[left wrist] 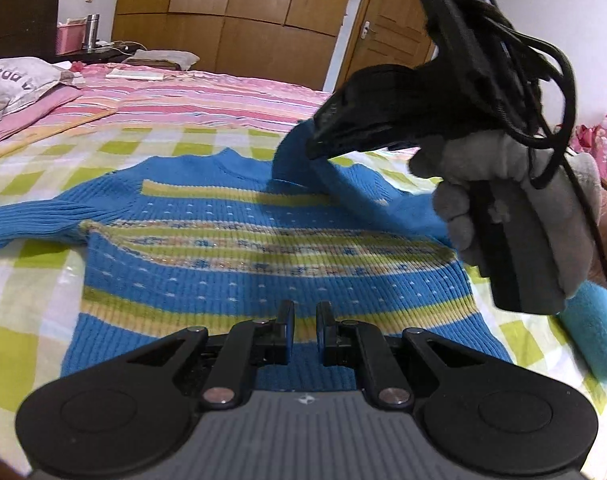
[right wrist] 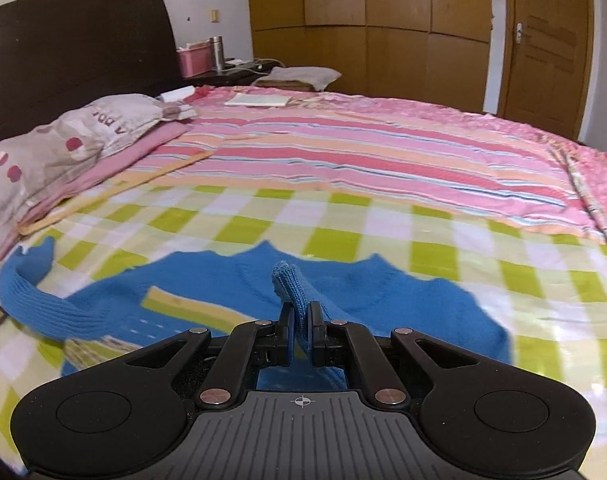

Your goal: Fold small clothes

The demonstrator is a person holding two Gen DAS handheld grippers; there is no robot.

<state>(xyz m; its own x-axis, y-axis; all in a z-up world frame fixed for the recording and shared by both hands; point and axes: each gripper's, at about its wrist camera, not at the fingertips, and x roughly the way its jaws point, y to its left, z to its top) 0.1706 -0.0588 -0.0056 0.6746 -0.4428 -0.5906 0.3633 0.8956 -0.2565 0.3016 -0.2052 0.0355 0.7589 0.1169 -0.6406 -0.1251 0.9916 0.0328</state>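
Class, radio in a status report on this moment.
Right gripper shut on blue sleeve, lifted. Left gripper shut, empty, above sweater hem. Nothing in the way.

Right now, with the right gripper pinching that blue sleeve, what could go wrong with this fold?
1. The right gripper pinches only the sleeve cuff, so the knit could slip free.
2. Pulling the sleeve may drag the sweater and bunch it on the checked sheet.
3. The left gripper holds nothing, so the hem is unanchored.
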